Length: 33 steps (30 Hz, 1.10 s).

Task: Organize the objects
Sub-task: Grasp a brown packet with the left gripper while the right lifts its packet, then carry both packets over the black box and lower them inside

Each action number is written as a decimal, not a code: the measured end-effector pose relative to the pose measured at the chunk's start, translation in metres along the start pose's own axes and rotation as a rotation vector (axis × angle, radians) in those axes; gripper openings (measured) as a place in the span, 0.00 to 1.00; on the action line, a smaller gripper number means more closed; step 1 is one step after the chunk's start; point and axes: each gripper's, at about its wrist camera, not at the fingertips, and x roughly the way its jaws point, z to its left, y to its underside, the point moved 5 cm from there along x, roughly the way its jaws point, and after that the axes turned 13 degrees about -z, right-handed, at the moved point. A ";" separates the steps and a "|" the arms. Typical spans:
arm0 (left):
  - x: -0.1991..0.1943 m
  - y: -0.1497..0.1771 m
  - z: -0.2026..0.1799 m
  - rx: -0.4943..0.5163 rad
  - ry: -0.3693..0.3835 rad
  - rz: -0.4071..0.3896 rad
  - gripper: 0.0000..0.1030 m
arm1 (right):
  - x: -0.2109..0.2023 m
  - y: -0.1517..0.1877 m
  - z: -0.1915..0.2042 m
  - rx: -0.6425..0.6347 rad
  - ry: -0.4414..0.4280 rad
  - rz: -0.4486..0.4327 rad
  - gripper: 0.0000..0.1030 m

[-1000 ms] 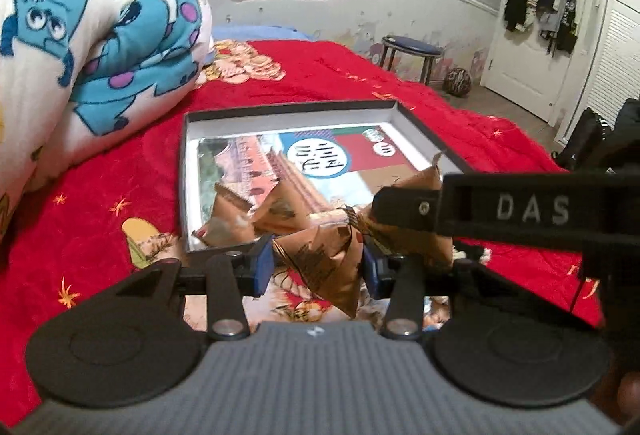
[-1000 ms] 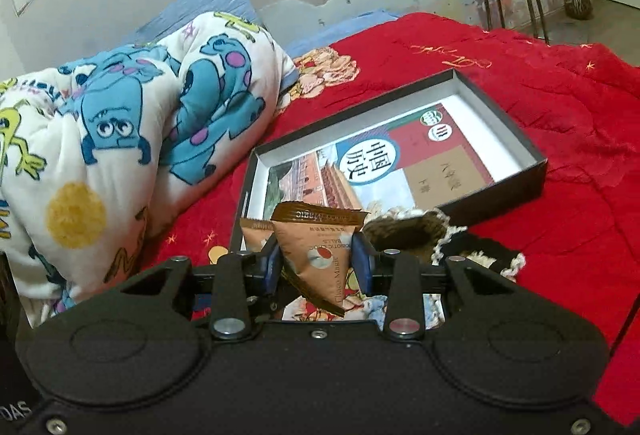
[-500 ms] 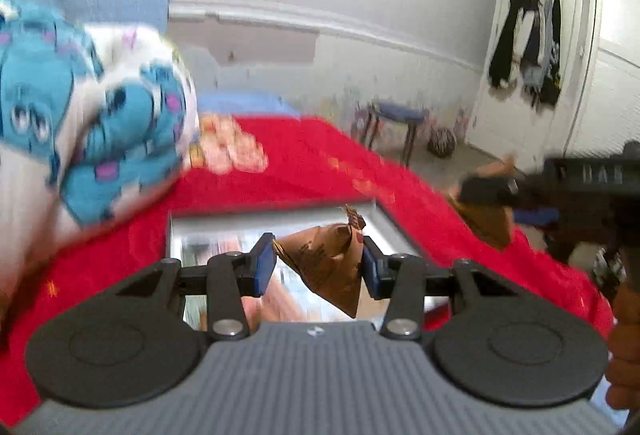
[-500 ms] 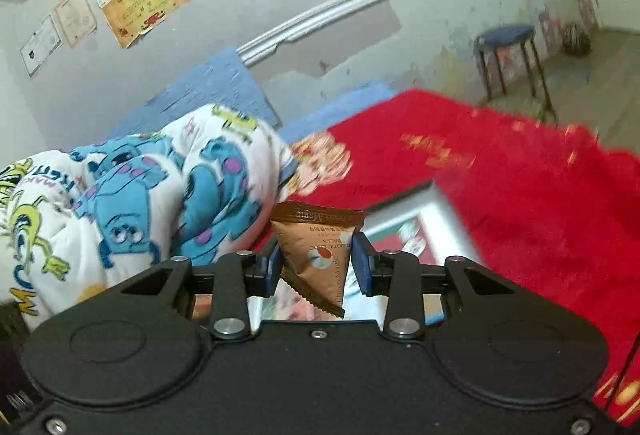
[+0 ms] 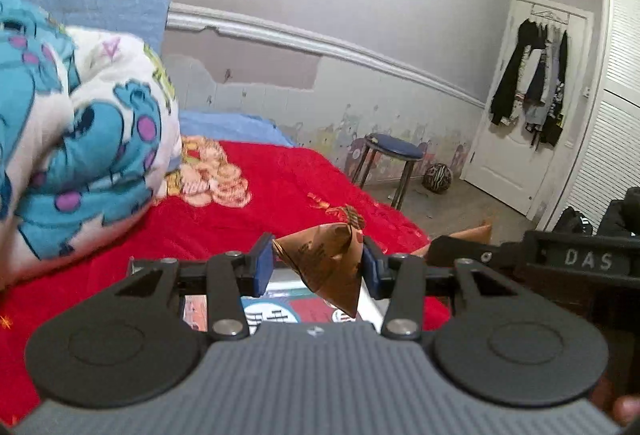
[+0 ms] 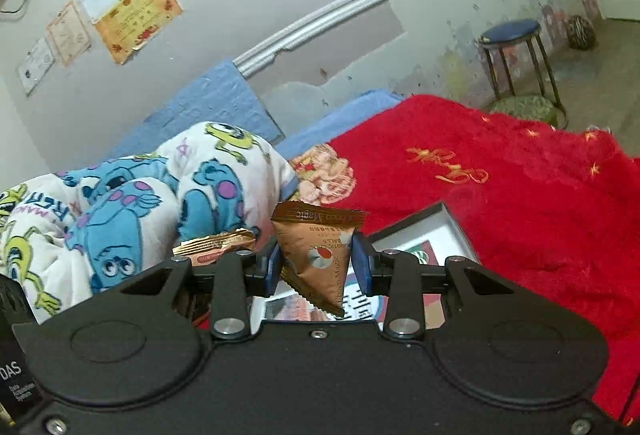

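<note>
My left gripper point(image 5: 318, 269) is shut on a brown pyramid snack packet point(image 5: 326, 267) and holds it above the black box point(image 5: 280, 309) on the red bed. My right gripper point(image 6: 316, 267) is shut on a second brown pyramid packet point(image 6: 320, 255), also above the box point(image 6: 424, 231). The right gripper shows at the right of the left wrist view point(image 5: 448, 255), and the left gripper's packet shows left of the right gripper point(image 6: 218, 245). Most of the box is hidden behind the grippers.
A rolled cartoon-print duvet point(image 5: 80, 139) lies on the left of the red blanket point(image 6: 520, 195). A blue stool point(image 5: 394, 159) and a ball point(image 5: 438, 177) stand on the floor by the wall. A white door with hung clothes point(image 5: 536, 95) is at the right.
Both grippers have lifted up from the box with their packets held, and the views now tilt toward the wall. The box has dropped low behind the fingers.
</note>
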 end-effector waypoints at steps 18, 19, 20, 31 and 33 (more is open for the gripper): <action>0.031 0.091 0.014 0.034 -0.024 0.222 0.49 | 0.050 0.039 -0.014 -0.029 -0.003 0.014 0.34; 0.032 0.093 0.015 0.029 -0.024 0.227 0.49 | 0.051 0.041 -0.015 -0.022 -0.003 0.017 0.34; 0.033 0.093 0.017 0.025 -0.024 0.231 0.49 | 0.051 0.044 -0.017 -0.002 -0.006 0.023 0.34; 0.035 0.106 0.010 0.040 -0.008 0.270 0.50 | 0.040 0.042 -0.011 0.042 0.010 0.014 0.34; 0.034 0.107 0.010 0.036 -0.002 0.270 0.50 | 0.039 0.044 -0.014 0.042 0.030 0.024 0.34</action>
